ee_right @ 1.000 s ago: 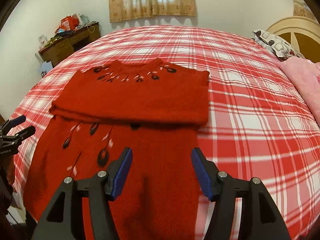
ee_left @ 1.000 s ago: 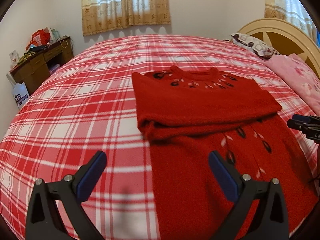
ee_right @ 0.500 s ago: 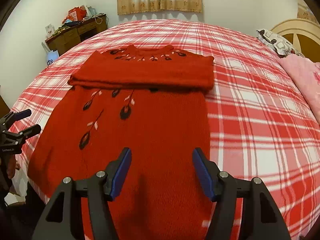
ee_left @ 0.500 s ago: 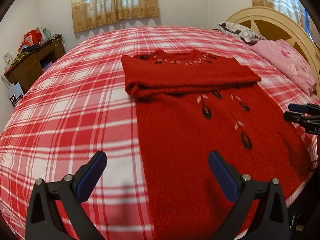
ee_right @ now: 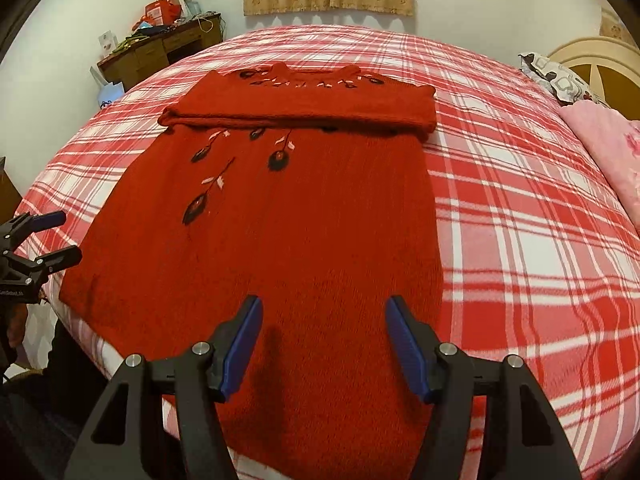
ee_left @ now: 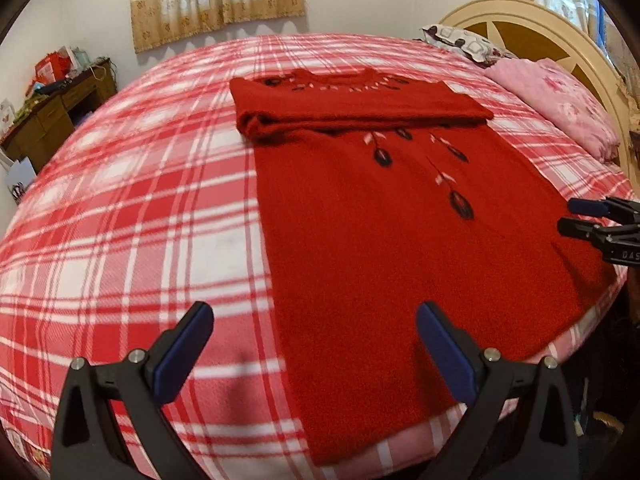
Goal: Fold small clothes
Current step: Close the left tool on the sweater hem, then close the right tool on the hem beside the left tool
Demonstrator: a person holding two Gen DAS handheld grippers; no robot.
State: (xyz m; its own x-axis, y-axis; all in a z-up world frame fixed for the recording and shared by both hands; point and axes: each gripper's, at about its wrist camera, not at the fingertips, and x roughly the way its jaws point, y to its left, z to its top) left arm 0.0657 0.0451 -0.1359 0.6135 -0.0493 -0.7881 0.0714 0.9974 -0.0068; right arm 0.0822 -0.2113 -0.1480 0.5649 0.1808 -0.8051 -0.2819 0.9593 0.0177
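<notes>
The red sweater [ee_left: 400, 216] lies flat on the checked bed [ee_left: 140, 200], sleeves folded across its top. Both tongs have pulled back toward its bottom hem, likely to fold it up next. Left tongs [ee_left: 316, 344] and right tongs [ee_right: 323, 338] are wide apart, empty. The hem's near edge is cut off.

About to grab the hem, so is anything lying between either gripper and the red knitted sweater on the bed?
Nothing visible: the left gripper and right gripper hang open over the red knitted sweater.
</notes>
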